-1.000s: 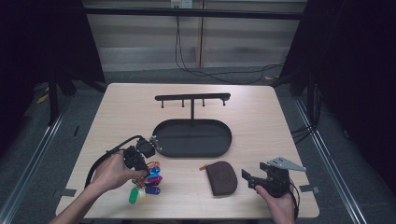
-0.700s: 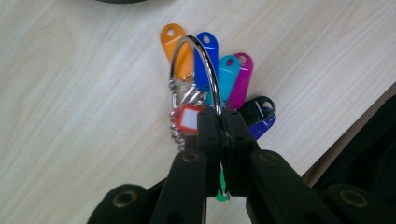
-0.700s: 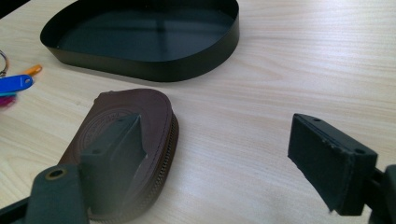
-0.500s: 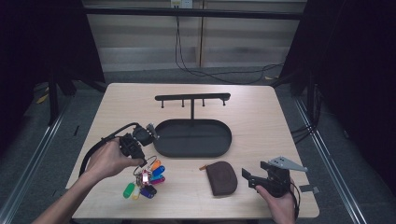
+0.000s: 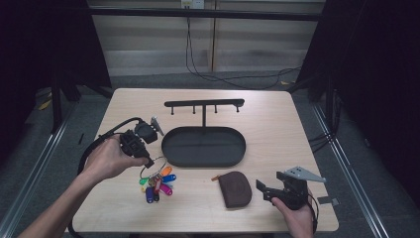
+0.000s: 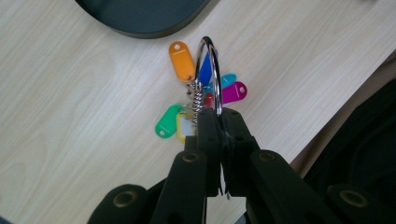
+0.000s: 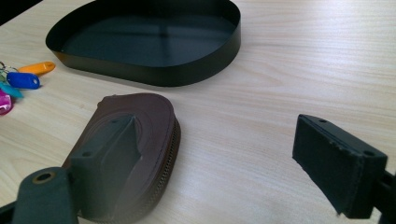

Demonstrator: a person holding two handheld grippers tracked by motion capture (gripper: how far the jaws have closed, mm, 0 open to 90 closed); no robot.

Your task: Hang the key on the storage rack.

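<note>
Key bunch (image 5: 157, 182): a big silver ring carrying a fan of plastic tags in orange, blue, teal, magenta, green and yellow, plus a small coiled spring. It sits lower left of centre in the high view, tags drooping toward the wood!
Key ring (image 6: 208, 74): standing on edge in the left gripper view, rising just above centre frame, shiny and thin.
Left gripper (image 6: 219, 116): jaws pressed tight together on the ring's lower rim, pinching it. In the high view the hand (image 5: 111, 157) holds the gripper at middle left, beside the tray.
Right gripper (image 7: 224, 154): jaws spread wide and they have just been opening further, nothing pressed between them; the left jaw stands in front of the pouch.
Pouch (image 5: 235, 188): brown, rounded, zip along its edge, lying flat at lower centre of the high view, just left of the right gripper.
Tray (image 5: 204, 160): black oval, centre frame, with a thin hook rack (image 5: 204, 103) rising behind it.
Table (image 5: 277, 129): pale wood grain.
</note>
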